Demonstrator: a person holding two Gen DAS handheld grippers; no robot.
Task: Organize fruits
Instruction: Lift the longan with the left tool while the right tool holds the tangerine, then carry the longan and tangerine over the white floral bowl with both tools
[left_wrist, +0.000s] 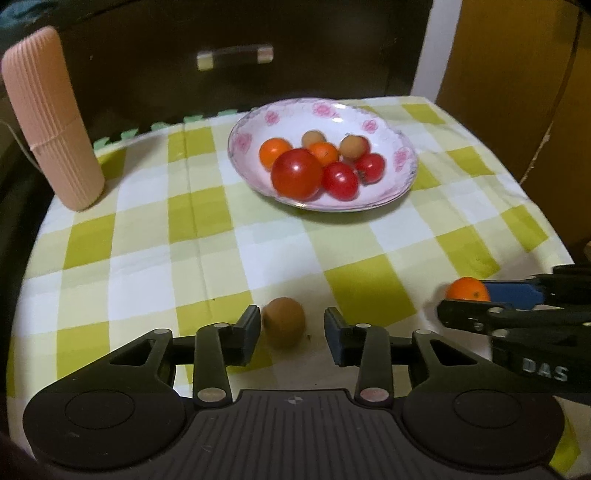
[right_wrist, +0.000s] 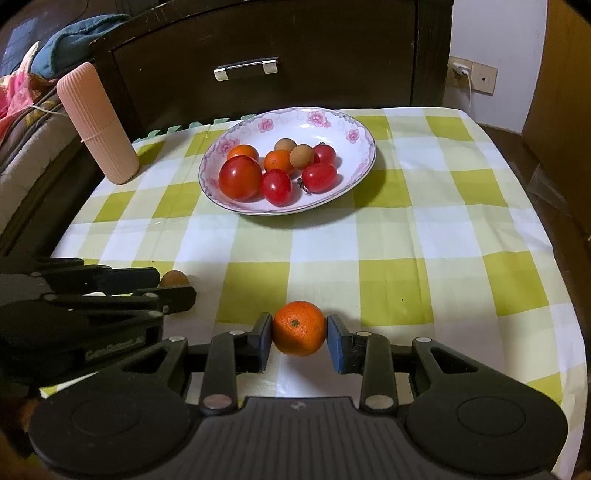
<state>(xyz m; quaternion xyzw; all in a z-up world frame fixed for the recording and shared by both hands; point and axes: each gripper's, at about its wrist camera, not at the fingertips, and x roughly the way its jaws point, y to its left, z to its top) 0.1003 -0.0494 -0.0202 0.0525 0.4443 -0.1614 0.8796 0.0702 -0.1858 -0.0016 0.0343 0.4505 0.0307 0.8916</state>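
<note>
Orange fruit (right_wrist: 299, 328) sits pinched in the right gripper (right_wrist: 300, 341) near the worktop (right_wrist: 424, 240) edge, while the spread left gripper (left_wrist: 292, 334) brackets a loose brown fruit (left_wrist: 283, 322); either round piece could roll off.

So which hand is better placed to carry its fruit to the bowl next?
Probably right: the right gripper is clamped on the small orange. The left gripper is open around the brown fruit, a gap beside one pad. Floral bowl is unobstructed.

A home bedroom: dark drawer chest (right_wrist: 258, 55), bedding (right_wrist: 33, 122), checked tablecloth (right_wrist: 406, 229).
</note>
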